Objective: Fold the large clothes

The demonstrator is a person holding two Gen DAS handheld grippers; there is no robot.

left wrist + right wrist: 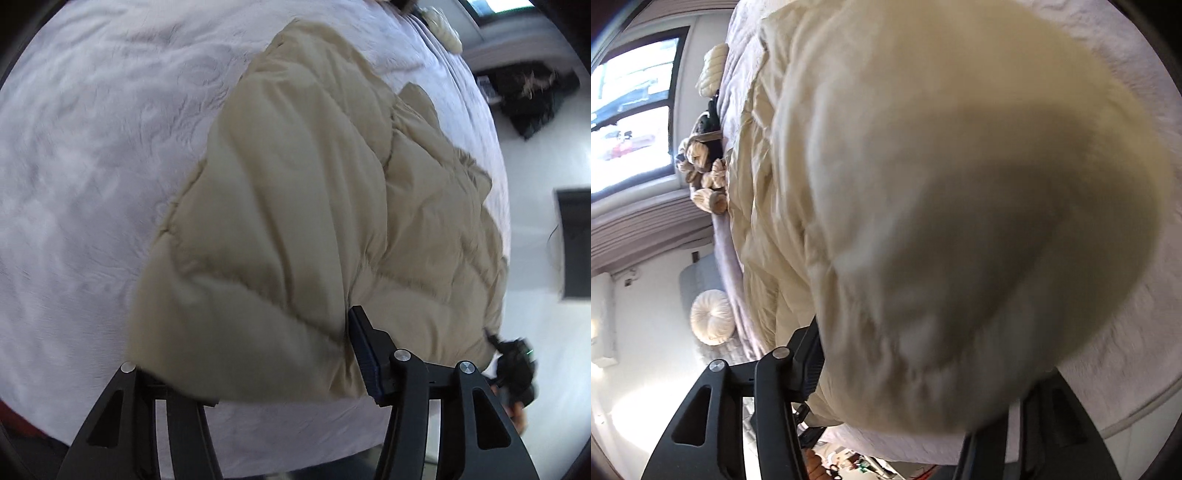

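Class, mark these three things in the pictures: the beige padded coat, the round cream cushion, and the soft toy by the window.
beige padded coat (pixel 295 206), left wrist view, quilted middle panel.
round cream cushion (pixel 711 317), right wrist view, its centre.
soft toy (pixel 701 158), right wrist view, its body.

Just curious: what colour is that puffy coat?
Beige, quilted. The coat shows best in the left wrist view.
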